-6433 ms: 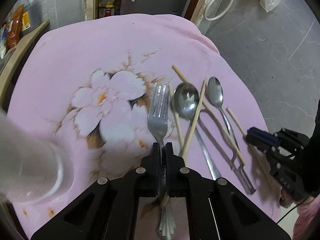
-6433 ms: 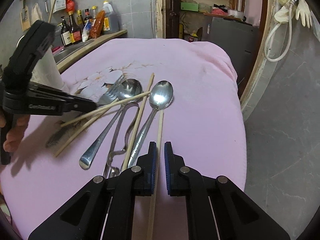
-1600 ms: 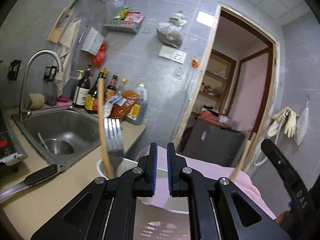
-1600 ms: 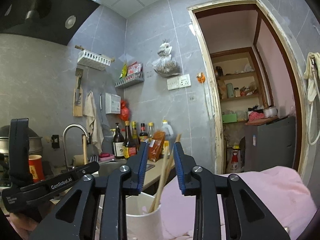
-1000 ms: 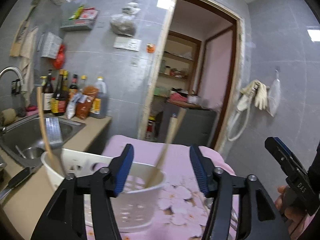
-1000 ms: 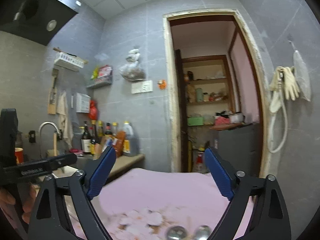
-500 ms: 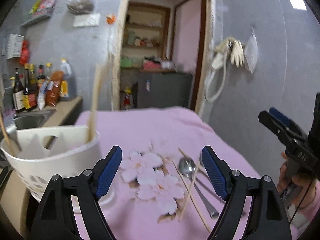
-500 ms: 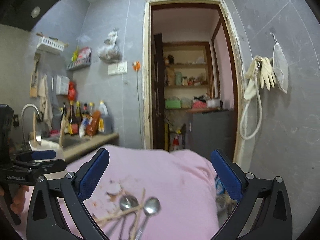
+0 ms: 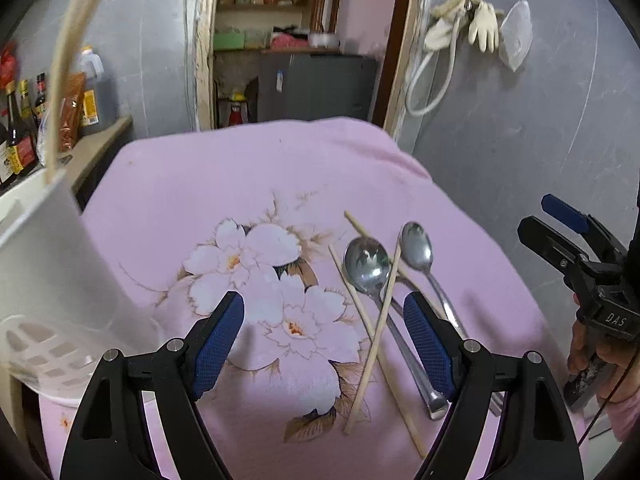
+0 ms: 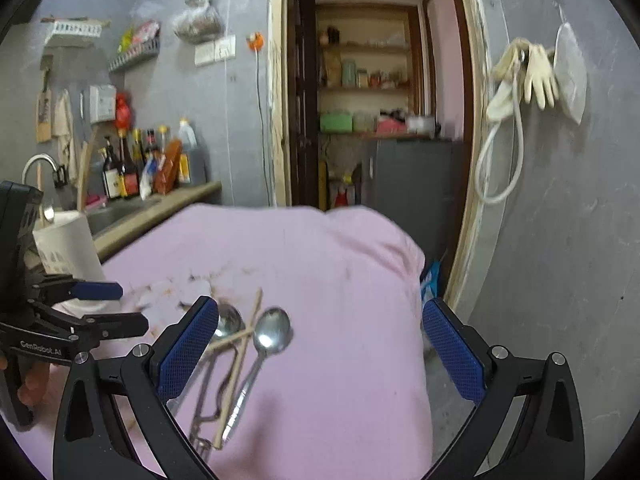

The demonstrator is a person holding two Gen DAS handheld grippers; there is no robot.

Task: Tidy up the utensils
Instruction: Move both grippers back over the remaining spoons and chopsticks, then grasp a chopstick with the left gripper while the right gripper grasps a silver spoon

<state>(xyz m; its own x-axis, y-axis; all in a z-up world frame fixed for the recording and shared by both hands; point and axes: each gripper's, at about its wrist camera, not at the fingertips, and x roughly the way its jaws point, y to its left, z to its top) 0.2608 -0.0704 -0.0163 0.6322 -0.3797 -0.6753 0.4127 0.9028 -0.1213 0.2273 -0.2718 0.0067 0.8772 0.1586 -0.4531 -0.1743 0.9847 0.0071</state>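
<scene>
Both jaws of the left hand-held gripper (image 9: 322, 336) are seen spread wide, with nothing held between them. The right hand-held gripper (image 10: 320, 348) is likewise fully spread and empty. Two spoons (image 9: 367, 266) and crossed chopsticks (image 9: 374, 344) are found lying on the pink flowered cloth (image 9: 240, 184) toward the counter's right edge. A white utensil holder (image 9: 52, 264) is noted at the left edge, one chopstick (image 9: 64, 60) standing in it.
</scene>
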